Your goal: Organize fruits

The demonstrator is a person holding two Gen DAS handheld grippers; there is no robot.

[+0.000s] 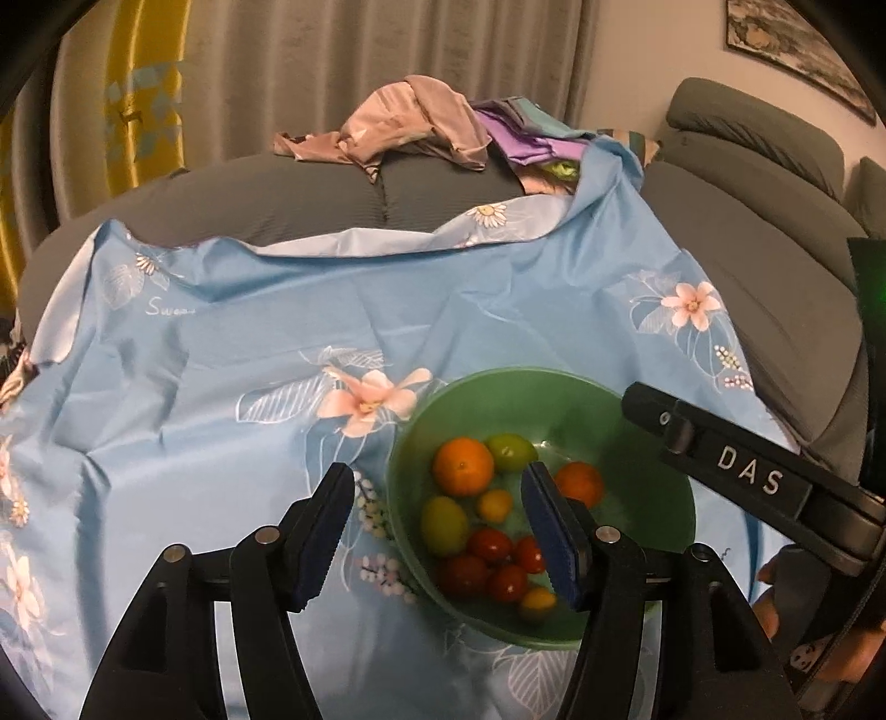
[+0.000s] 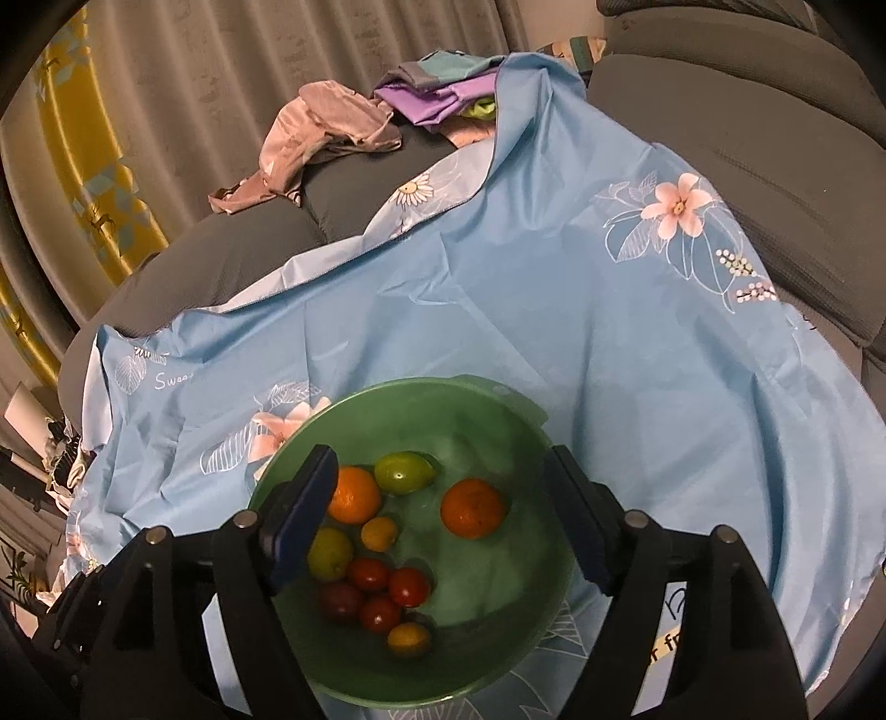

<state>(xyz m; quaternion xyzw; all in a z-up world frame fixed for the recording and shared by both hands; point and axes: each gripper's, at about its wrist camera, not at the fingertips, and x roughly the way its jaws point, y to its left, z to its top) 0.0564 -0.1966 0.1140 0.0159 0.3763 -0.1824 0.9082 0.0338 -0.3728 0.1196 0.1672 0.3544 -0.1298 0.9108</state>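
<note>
My left gripper (image 1: 437, 531) gapes wide at lower centre, over green bowl (image 1: 653, 498) of fruit; right gripper (image 1: 775, 476) at right edge.

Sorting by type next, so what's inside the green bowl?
The green bowl holds two oranges, two green fruits, four red tomatoes and two small yellow ones. The right gripper's finger hides part of one orange.

A grey sofa (image 1: 775, 266) carries a light-blue floral sheet (image 1: 277, 343) and a heap of pink and purple clothes (image 1: 410, 122), backed by grey pleated curtains (image 1: 332, 61) with a yellow patterned panel (image 1: 138, 99) at left and a framed picture (image 1: 797, 50) on the pale wall.
</note>
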